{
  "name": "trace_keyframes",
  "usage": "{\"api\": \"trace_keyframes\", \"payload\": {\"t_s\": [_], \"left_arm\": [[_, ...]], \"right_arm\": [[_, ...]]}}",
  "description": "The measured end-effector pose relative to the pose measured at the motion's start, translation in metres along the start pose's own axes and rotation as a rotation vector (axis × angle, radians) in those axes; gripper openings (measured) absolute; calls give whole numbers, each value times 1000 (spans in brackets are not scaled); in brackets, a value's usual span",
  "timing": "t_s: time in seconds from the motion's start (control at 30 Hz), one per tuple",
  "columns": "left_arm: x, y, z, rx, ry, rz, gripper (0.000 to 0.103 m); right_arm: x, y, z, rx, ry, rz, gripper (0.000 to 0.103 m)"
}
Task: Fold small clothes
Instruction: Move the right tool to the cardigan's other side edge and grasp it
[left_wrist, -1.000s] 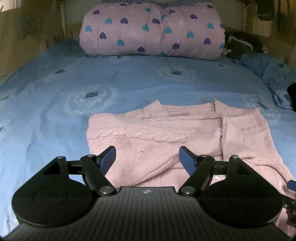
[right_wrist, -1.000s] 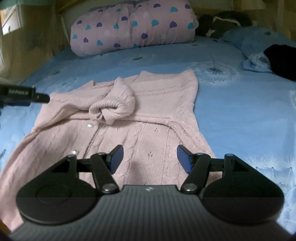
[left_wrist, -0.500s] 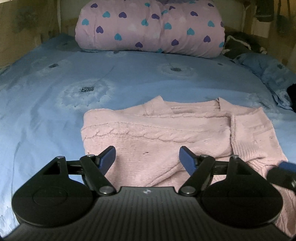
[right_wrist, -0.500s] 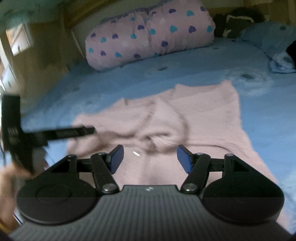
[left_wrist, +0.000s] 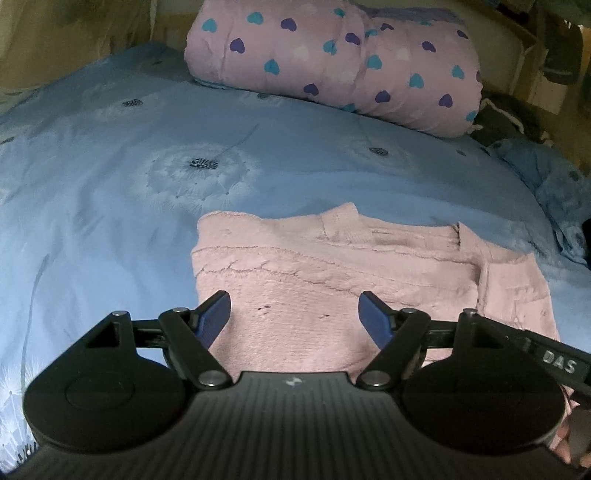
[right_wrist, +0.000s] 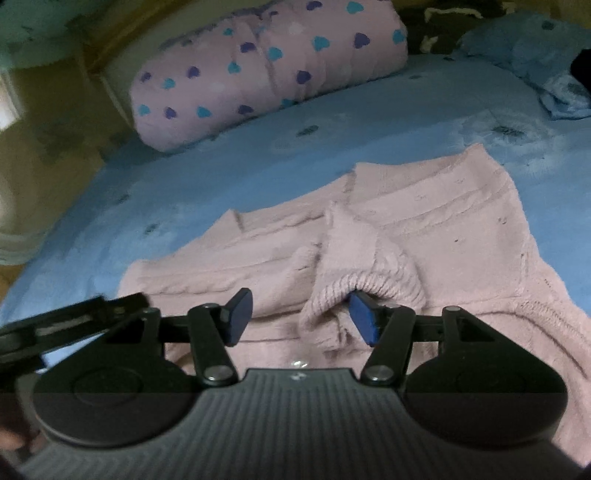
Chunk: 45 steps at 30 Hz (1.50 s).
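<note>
Your pink knit sweater (left_wrist: 332, 280) lies flat on the blue dandelion-print bed sheet (left_wrist: 110, 206), partly folded, with its neckline toward the far end of the bed. In the right wrist view a sleeve (right_wrist: 354, 258) is folded across the sweater's front, its ribbed cuff (right_wrist: 369, 291) bunched in the middle of the garment.

Your left claw (left_wrist: 294, 314) is spread wide and holds nothing; it sits low over the near part of the sweater, toward the garment's left edge. Your right claw (right_wrist: 301, 315) is also spread. Its right blue finger (right_wrist: 364, 317) sits at the mouth of the cuff, and it looks as if the tip is just under the cuff's rim, though the blur makes contact hard to judge. Its left finger is clear of the cuff, over flat knit.

A small pale button (right_wrist: 298, 363) shows on the sweater just ahead of the right claw's body. The two claws are close together: each appears at the edge of the other's view.

A pink rolled quilt with hearts (left_wrist: 332, 62) lies at the head of the bed, well apart from the sweater.
</note>
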<state>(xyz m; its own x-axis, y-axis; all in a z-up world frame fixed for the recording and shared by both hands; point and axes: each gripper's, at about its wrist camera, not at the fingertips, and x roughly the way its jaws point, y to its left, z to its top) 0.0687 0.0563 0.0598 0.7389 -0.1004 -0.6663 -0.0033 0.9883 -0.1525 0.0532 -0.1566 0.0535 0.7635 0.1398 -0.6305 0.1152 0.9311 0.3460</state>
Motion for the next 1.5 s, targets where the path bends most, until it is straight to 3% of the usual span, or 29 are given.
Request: {"api": "trace_keyframes", "payload": {"t_s": [0.1,0.13,0.2,0.43,0.6,0.83,0.97,1.07,1.13,1.23,1.33,1.5], "left_arm": [[-1,0,0,2,-5,-4,80],[-1,0,0,6,-7,-5,80],[-1,-2,-1,10,-9,-8,80],[-1,-4,-1,22,-14,-9,80],[3,-6,-2,21,1,-5,80],[17,-9,-3,39,55,31,80],[24,-8,-6,40,75,43,80],[25,-9,-5,42,74,44,80],[26,-11,-6,45,75,45,80],[25,-13,-7,56,74,46,80],[25,-14,-8,66,73,49,80],[27,-13,-7,60,75,47,80]], "right_arm": [[8,-2,1,-1,-4,-43,56],[10,-3,1,-12,-6,-64,40],[12,-7,0,-27,1,-93,23],[-12,-26,19,-95,-27,-60,16],[-34,-52,48,-89,-74,-81,16],[-15,-95,75,11,-23,-88,18],[-6,-110,77,40,-95,-182,18],[-13,-117,74,42,-116,-197,20],[-19,-120,70,37,-114,-164,31],[-25,-116,61,-11,-129,-122,51],[-21,-106,58,-93,-143,-98,53],[0,-80,56,-312,-164,-154,53]]}}
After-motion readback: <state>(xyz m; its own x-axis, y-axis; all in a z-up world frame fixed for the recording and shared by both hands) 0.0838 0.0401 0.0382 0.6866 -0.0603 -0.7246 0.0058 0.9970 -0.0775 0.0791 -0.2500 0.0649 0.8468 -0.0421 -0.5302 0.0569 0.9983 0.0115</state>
